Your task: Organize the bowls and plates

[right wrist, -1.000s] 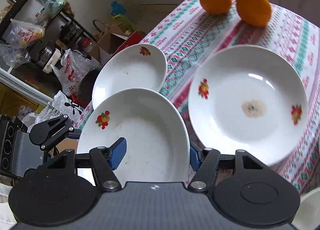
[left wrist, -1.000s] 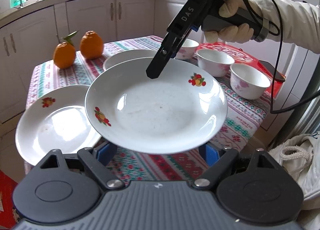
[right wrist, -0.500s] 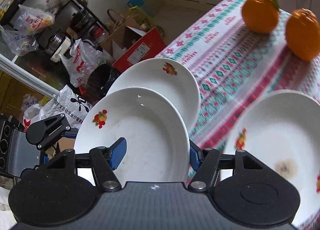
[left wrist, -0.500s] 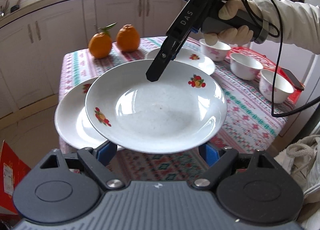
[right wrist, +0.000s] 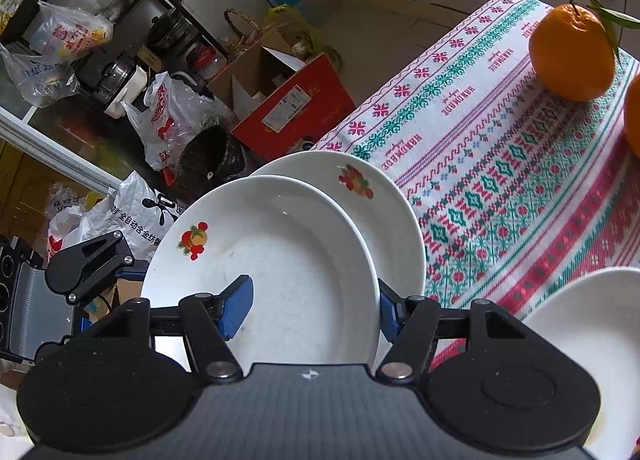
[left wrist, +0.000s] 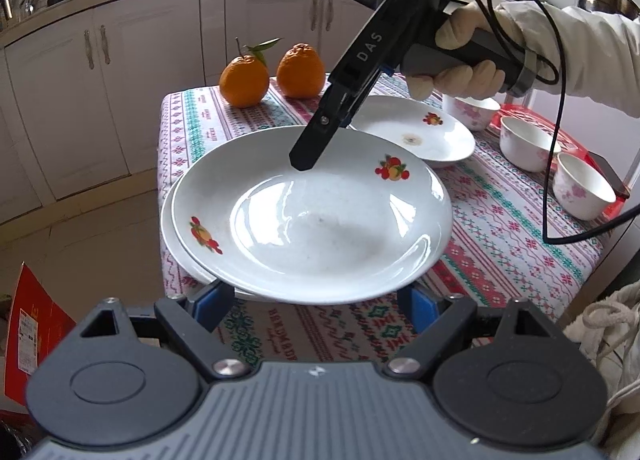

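Kitchen cabinets stand behind a small bench (left wrist: 520, 227) under a patterned cloth, with two oranges (left wrist: 272, 75) at its far end. Both tools share one fruit-printed plate (left wrist: 312, 215): the left tool (left wrist: 316, 302) has its blue pads on the near rim and the right tool (left wrist: 304, 161) pinches the far rim, each closed on it. The held plate hangs just above a second plate (right wrist: 384, 215) lying at the bench corner, overlapping but offset from it. The stacking step looks nearly done. Next, centre the held plate over the lower one, ease it down level until the rims nest, then release both tools. A third plate (left wrist: 416, 133) and the bowls (left wrist: 552, 163) beyond remain unstacked.
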Motion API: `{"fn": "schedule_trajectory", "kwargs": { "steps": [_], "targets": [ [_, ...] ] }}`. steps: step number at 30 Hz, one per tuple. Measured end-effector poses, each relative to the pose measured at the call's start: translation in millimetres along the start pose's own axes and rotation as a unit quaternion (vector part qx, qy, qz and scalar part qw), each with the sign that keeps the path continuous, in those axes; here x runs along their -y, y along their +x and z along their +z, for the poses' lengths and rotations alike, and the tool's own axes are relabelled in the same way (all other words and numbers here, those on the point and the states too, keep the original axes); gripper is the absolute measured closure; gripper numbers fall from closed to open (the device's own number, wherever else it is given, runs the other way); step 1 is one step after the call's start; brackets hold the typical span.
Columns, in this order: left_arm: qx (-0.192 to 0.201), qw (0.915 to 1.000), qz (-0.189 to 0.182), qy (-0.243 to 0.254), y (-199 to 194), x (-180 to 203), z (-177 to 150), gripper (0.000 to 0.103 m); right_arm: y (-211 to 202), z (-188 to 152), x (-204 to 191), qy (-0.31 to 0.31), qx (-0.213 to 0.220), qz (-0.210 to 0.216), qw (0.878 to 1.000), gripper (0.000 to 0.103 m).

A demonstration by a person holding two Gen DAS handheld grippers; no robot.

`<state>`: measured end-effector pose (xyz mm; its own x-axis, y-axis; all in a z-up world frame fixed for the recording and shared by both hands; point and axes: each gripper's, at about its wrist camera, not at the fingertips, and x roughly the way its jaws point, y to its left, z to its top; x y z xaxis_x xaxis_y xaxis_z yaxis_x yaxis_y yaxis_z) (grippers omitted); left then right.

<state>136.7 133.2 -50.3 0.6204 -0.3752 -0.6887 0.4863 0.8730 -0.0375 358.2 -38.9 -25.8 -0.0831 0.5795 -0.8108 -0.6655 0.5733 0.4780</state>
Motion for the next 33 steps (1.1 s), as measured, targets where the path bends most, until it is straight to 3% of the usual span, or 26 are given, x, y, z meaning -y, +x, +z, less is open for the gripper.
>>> {"fn": "schedule_trajectory", "kwargs": {
  "steps": [19, 33],
  "targets": [
    [-0.001, 0.9997, 0.000, -0.025, 6.4, -13.4, -1.9, 0.015, 15.6, 7.0, 6.3, 0.008, -0.008, -0.005, 1.000, 0.034],
    [0.003, 0.9998, 0.012, -0.016, 10.7, -17.8, -4.5, 0.015, 6.4, 1.2, 11.3, 0.019, 0.000, -0.010, 1.000, 0.034]
  ]
}}
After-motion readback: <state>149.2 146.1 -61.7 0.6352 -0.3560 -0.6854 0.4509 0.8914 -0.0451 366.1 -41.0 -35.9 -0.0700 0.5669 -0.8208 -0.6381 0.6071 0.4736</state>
